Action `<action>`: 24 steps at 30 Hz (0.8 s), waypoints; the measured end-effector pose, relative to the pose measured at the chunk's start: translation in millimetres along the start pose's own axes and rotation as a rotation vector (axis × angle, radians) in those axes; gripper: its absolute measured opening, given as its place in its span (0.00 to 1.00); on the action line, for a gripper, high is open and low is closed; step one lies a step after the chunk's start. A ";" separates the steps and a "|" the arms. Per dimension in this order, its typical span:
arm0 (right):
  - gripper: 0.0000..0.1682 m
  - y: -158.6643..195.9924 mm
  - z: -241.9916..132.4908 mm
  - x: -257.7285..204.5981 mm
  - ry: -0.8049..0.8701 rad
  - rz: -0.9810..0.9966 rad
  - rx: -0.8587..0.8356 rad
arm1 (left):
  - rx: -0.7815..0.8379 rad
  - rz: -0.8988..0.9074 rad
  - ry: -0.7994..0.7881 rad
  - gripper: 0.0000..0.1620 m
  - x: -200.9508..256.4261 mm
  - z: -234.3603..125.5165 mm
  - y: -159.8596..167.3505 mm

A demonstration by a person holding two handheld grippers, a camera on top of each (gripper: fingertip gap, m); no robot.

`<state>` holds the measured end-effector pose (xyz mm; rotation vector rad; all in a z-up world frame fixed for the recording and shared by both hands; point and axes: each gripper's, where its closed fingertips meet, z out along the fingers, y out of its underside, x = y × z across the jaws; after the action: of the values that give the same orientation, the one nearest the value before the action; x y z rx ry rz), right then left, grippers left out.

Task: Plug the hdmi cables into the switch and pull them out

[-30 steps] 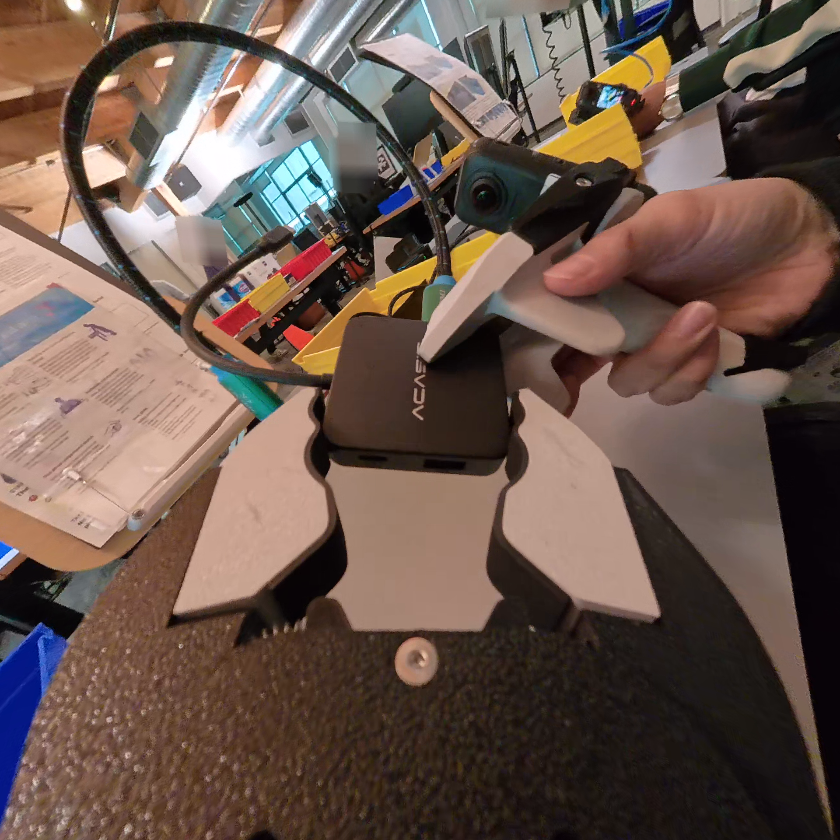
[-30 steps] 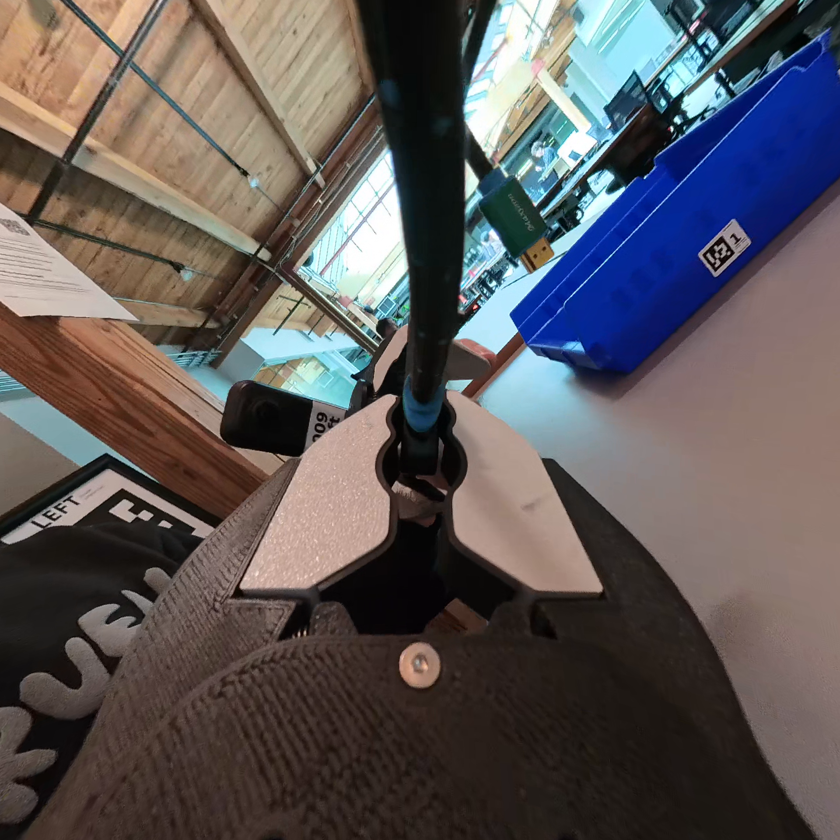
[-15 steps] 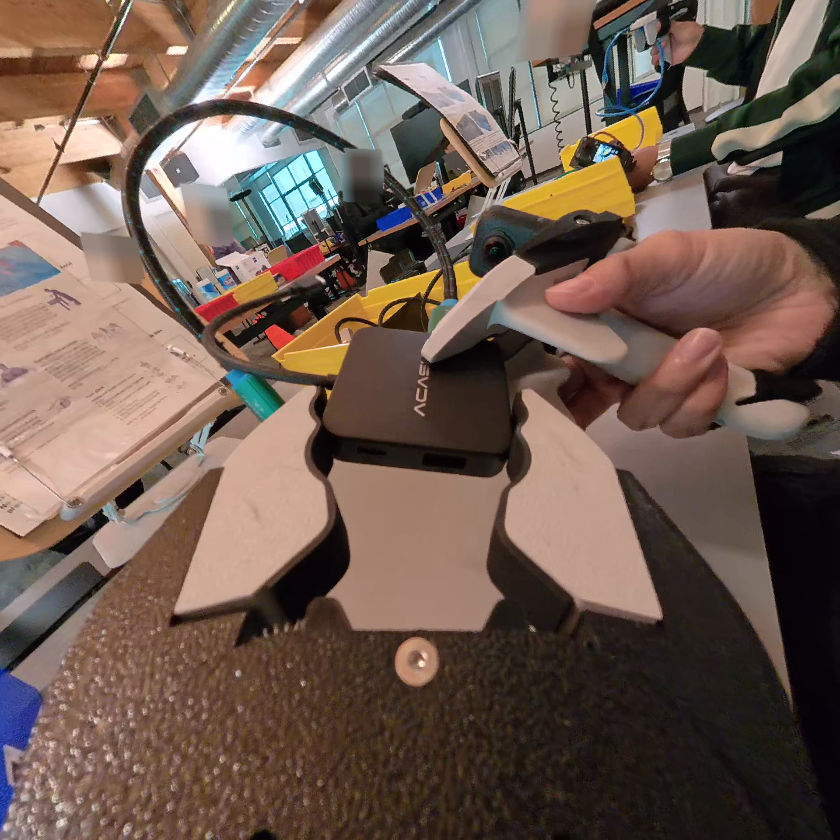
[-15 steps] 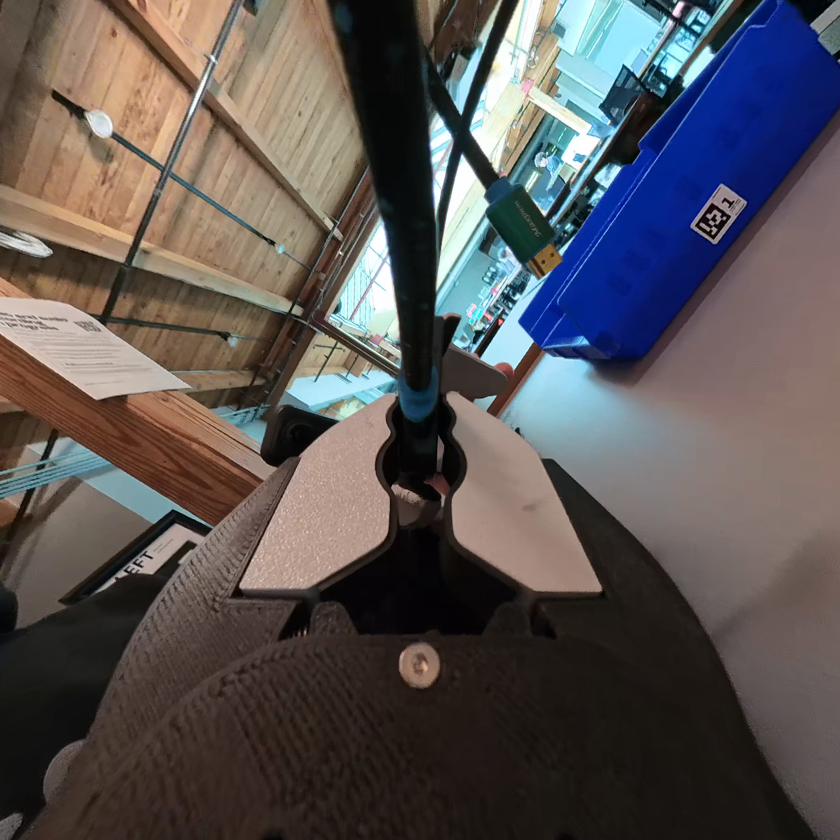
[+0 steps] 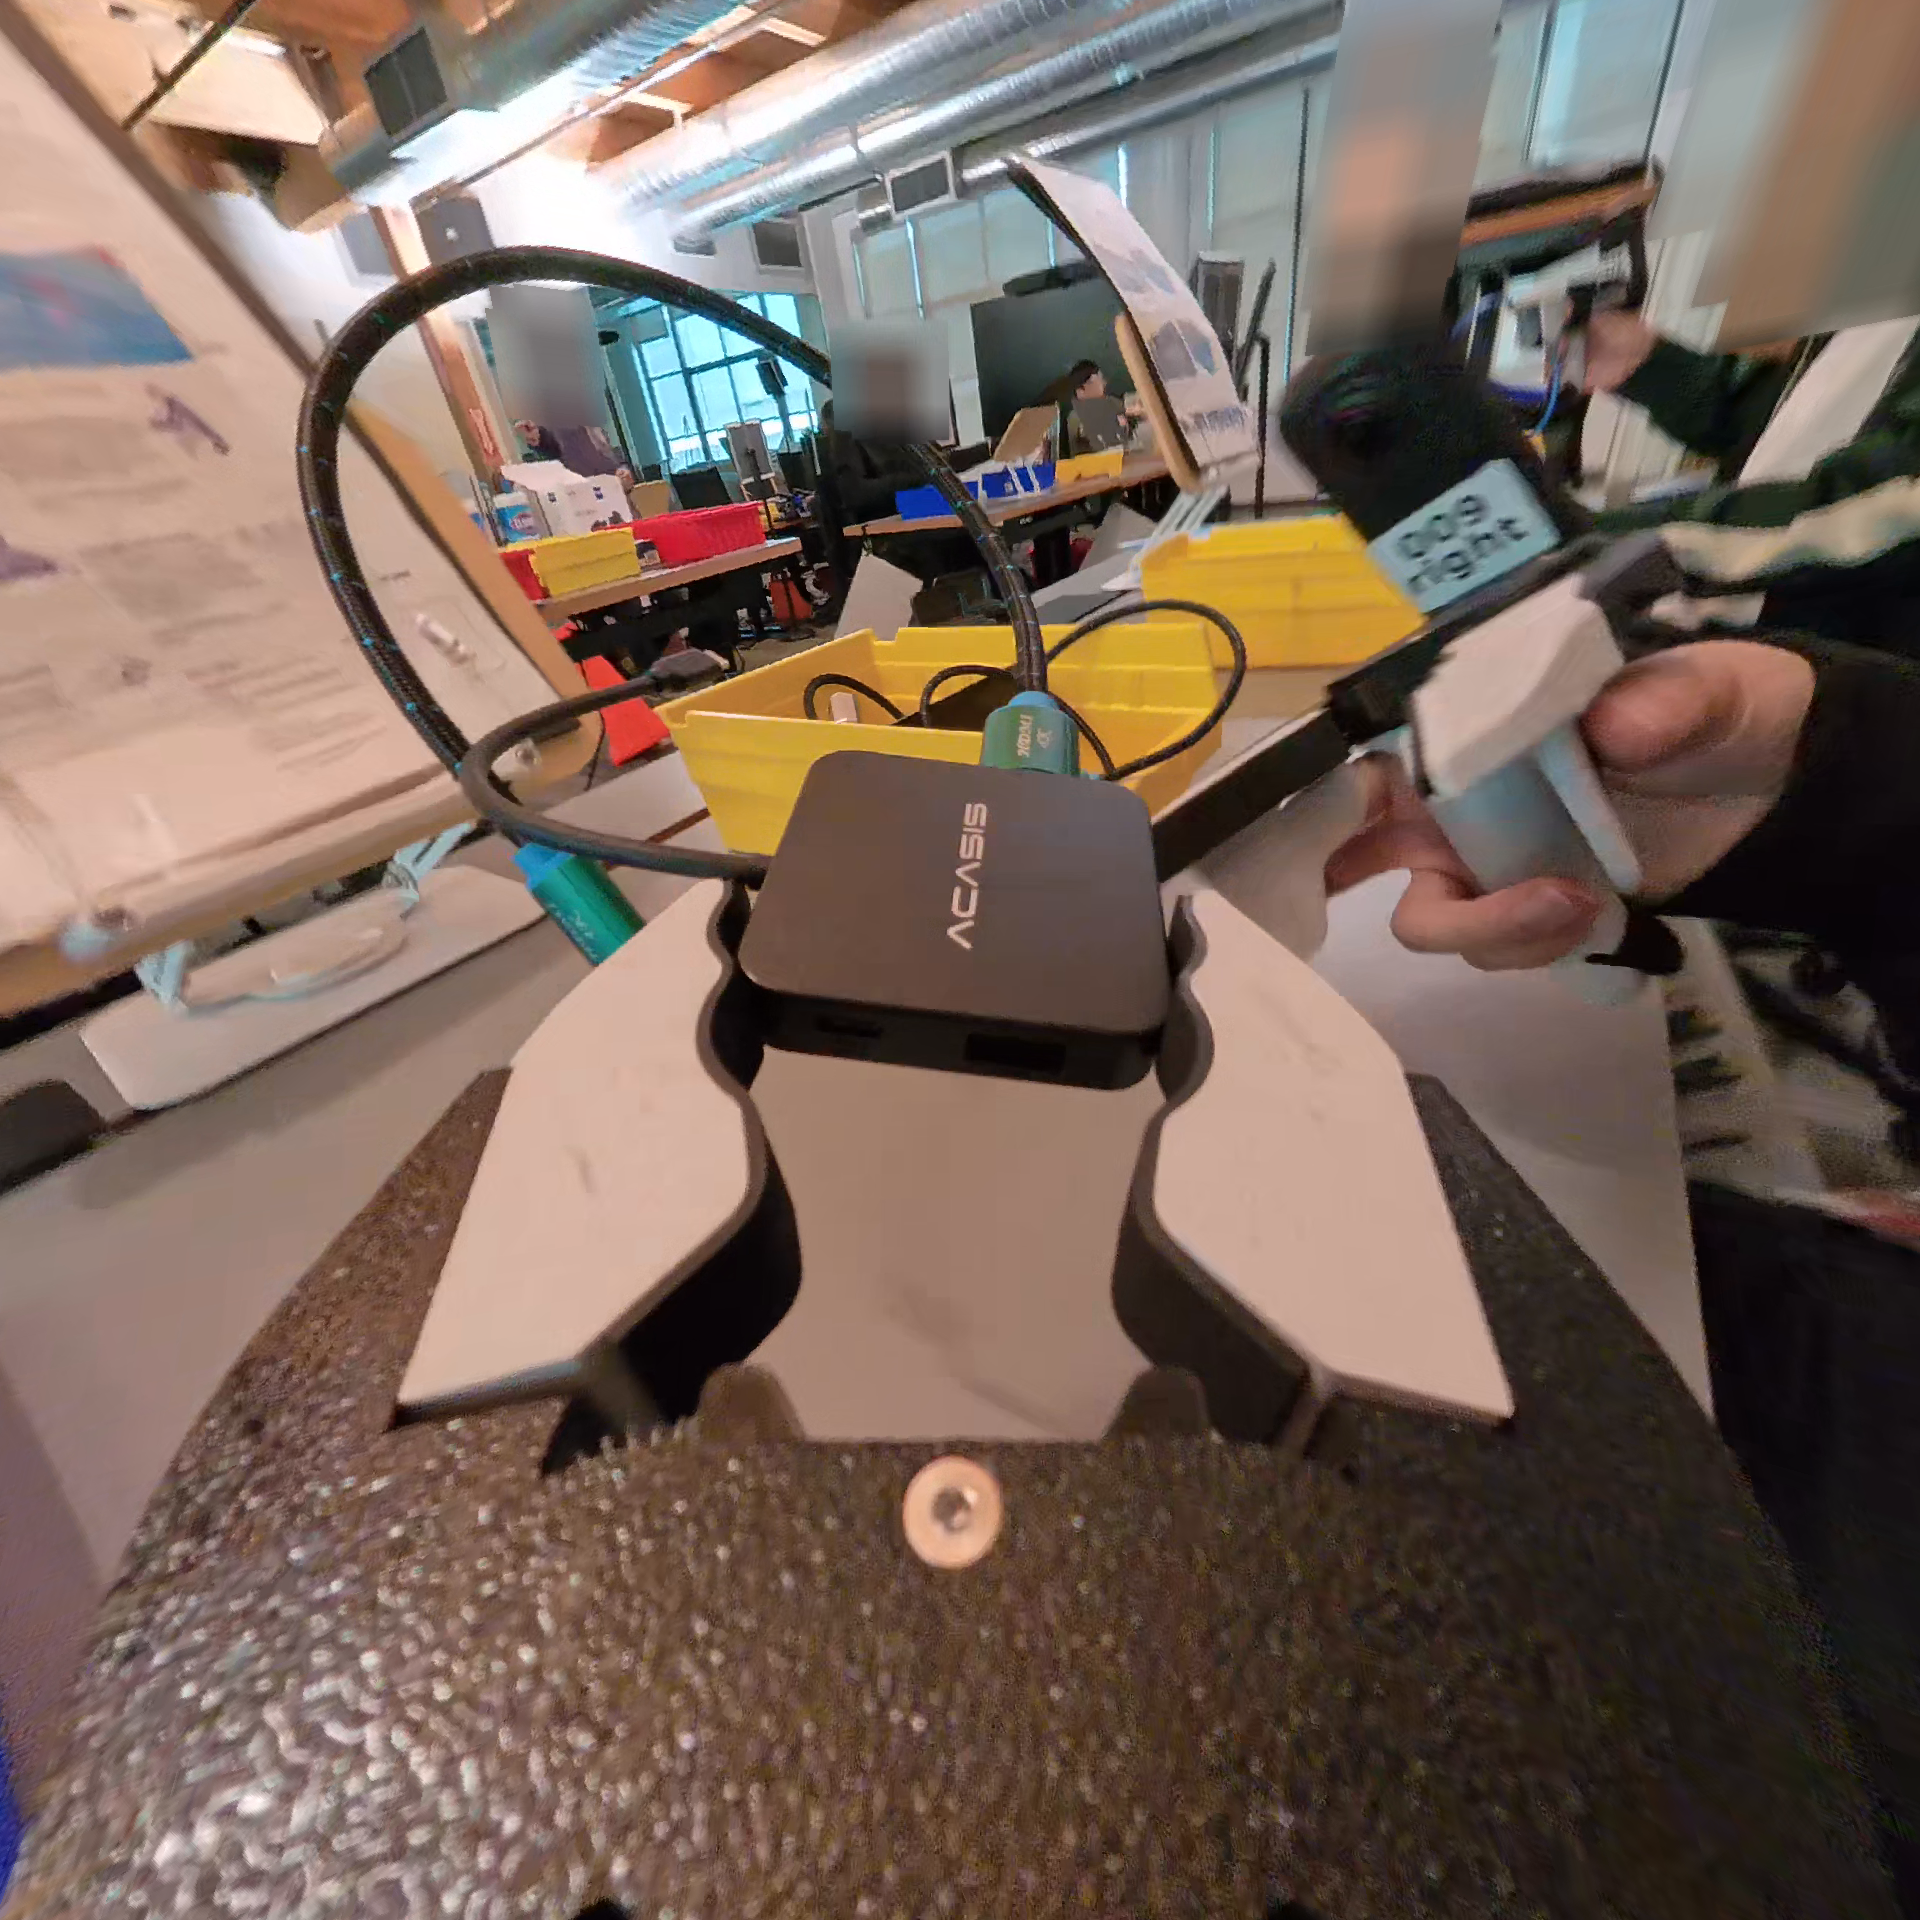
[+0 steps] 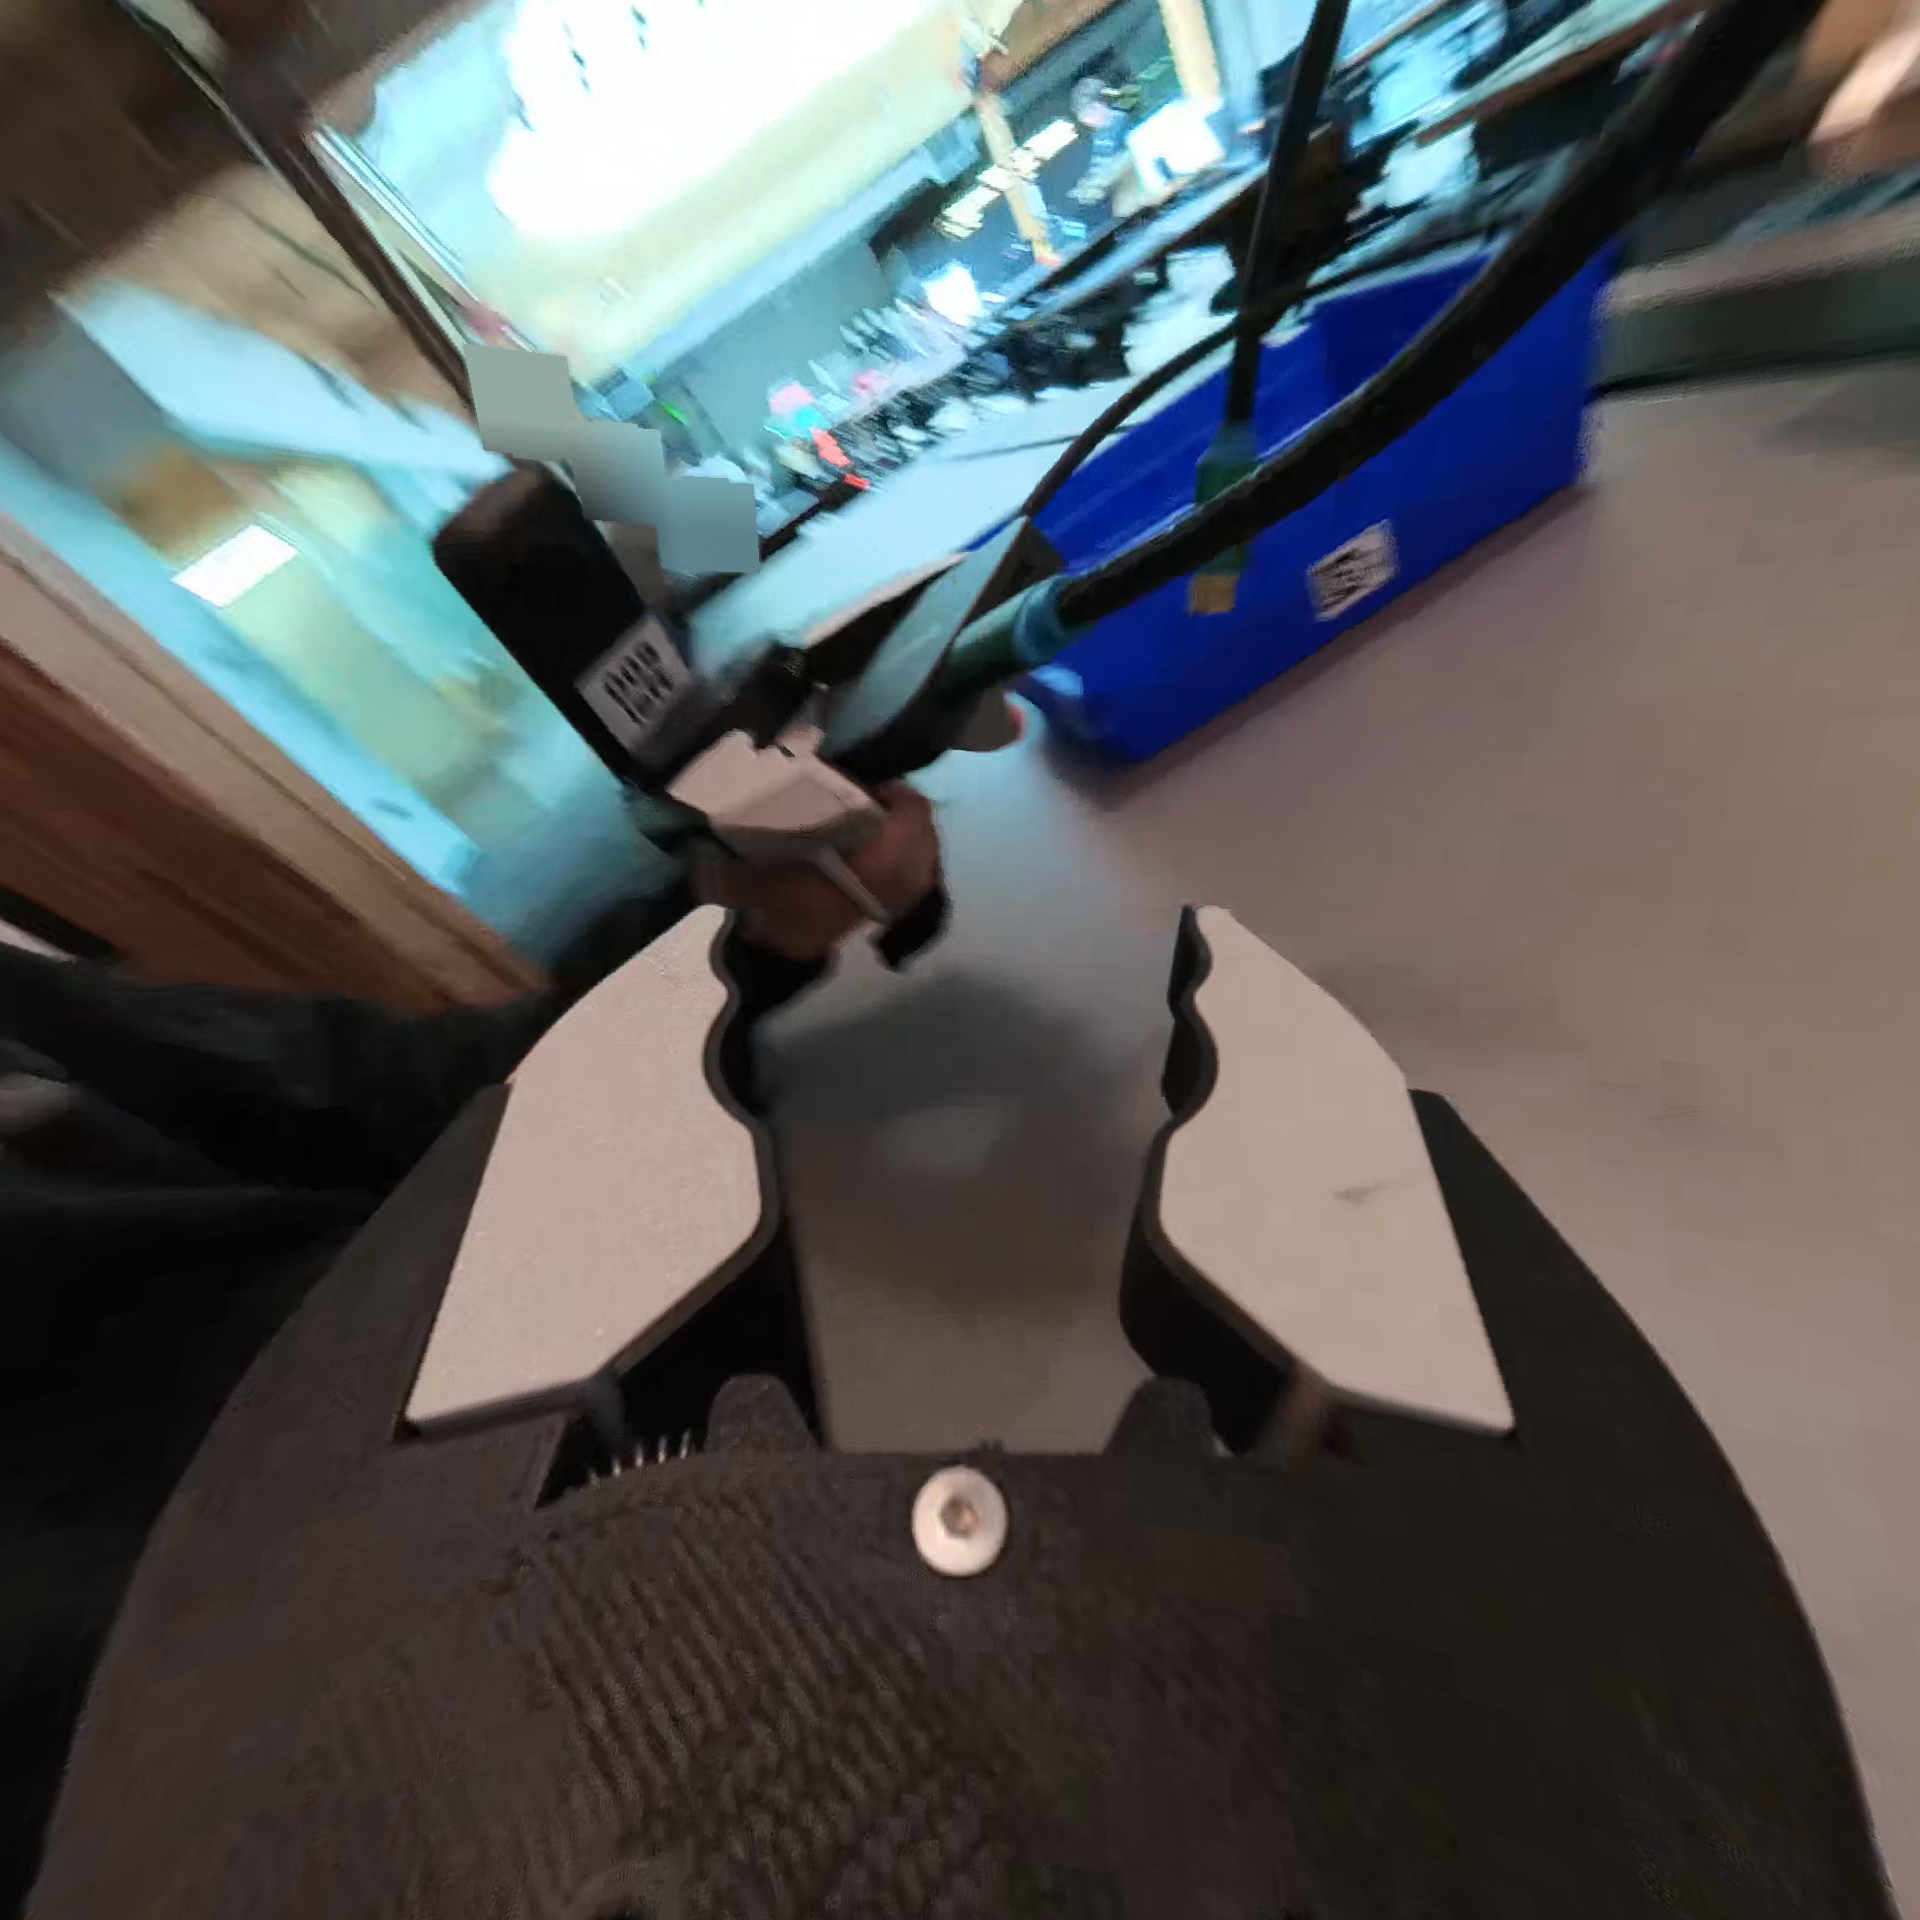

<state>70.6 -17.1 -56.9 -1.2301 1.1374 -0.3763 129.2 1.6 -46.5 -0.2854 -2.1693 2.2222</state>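
The switch (image 5: pixel 951 899), a flat black box, sits clamped between the fingertips of the left claw (image 5: pixel 951 935), raised above the grey surface (image 5: pixel 260 1195). Two ports on its near edge face the camera. A green plug (image 5: pixel 1023 736) is seated in its far edge. A braided black cable (image 5: pixel 343 436) runs from that plug, arcs high to the left and loops back down. A second, thinner cable (image 5: pixel 582 842) enters the left side of the switch. A teal plug (image 5: pixel 577 899) hangs free just left of the left claw.

The right claw (image 6: pixel 951 997) stands wide apart and holds nothing; only bare surface lies between its fingers. In the left wrist view a hand (image 5: pixel 1579 821) grips its handle to the right of the switch.

A yellow bin (image 5: pixel 831 748) containing coiled wires sits beyond the switch. A blue bin (image 6: pixel 1351 540) sits far right in the right wrist view, which is blurred.
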 end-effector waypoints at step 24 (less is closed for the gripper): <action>0.22 34.2 21.9 0.3 0.074 -0.873 -0.767 | -0.022 0.022 0.348 0.47 47.9 -18.5 35.3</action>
<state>77.9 6.8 -89.0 -2.4079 0.7522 -0.6631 88.8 25.6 -87.4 -0.6454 -2.0125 1.9787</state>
